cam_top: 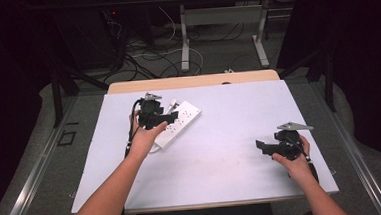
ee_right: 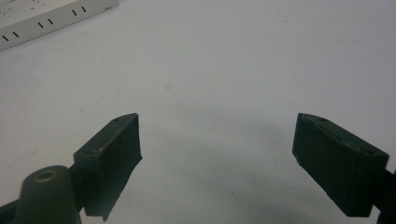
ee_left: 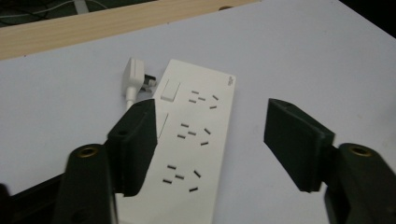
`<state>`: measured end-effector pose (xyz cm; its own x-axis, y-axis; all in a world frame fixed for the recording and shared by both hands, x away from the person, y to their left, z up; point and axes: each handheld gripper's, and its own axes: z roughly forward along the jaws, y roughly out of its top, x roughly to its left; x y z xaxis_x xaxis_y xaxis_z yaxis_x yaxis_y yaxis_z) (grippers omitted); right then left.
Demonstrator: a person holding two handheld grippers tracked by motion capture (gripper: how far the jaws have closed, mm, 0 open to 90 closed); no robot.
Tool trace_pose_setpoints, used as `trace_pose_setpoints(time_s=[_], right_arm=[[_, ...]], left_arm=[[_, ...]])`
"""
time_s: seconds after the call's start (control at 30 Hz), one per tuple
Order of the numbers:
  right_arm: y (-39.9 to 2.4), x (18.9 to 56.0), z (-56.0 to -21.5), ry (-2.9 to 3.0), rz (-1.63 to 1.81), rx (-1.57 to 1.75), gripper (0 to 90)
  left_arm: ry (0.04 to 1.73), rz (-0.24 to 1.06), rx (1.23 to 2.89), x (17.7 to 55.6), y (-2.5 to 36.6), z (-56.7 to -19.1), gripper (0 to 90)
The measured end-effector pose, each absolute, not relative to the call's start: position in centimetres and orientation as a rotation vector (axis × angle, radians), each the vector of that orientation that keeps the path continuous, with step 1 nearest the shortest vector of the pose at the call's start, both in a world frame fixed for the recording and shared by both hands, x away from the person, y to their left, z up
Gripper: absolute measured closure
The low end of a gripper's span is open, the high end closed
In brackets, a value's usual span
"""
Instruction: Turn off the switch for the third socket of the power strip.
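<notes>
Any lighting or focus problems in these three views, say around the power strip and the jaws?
High view: table evenly lit, surroundings nearly black, image soft. Left gripper view: power strip and plug fairly sharp, no glare; the left gripper up close is dark and slightly blurred. Right gripper view: soft shadow on the table under the right gripper, strip corner slightly blurred.

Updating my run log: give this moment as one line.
left hand-held gripper: open above power strip | right hand-held gripper: open, empty, over table

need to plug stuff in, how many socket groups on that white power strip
3 on the power strip, in a row along its face: one next to the switch, one in the middle, one at the near end. More may be hidden below the frame.
</notes>
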<state>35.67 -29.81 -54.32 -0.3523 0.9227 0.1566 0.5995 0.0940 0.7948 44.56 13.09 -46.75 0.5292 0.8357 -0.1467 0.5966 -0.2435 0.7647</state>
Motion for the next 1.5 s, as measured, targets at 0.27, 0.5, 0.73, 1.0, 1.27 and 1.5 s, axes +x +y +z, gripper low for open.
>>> trace_pose_setpoints(time_s=[0.27, 0.5, 0.73, 1.0, 1.27, 1.5], right_arm=[[-29.7, 35.6, -54.3, 1.991, 1.146, 1.504, 14.8], [-29.6, 35.6, -54.3, 1.993, 1.146, 1.494, 14.8], [-29.5, 35.6, -54.3, 1.996, 1.146, 1.502, 14.8], [-29.5, 35.6, -54.3, 1.994, 1.144, 1.505, 14.8], [-29.5, 35.6, -54.3, 1.992, 1.143, 1.506, 14.8], [-29.5, 35.6, -54.3, 1.993, 1.143, 1.496, 14.8]], left_arm=[[1.216, 0.352, 1.902, 42.2, 15.7, -47.8, 15.8], [1.242, 0.362, 1.883, 40.3, 18.1, -48.7, 2.2], [1.250, 0.387, 1.861, 38.5, 20.1, -49.5, 0.4], [1.260, 0.418, 1.828, 36.9, 22.3, -50.5, 0.4], [1.305, 0.438, 1.805, 35.7, 24.2, -51.1, 0.4], [1.346, 0.471, 1.787, 35.0, 25.9, -51.5, 0.4]])
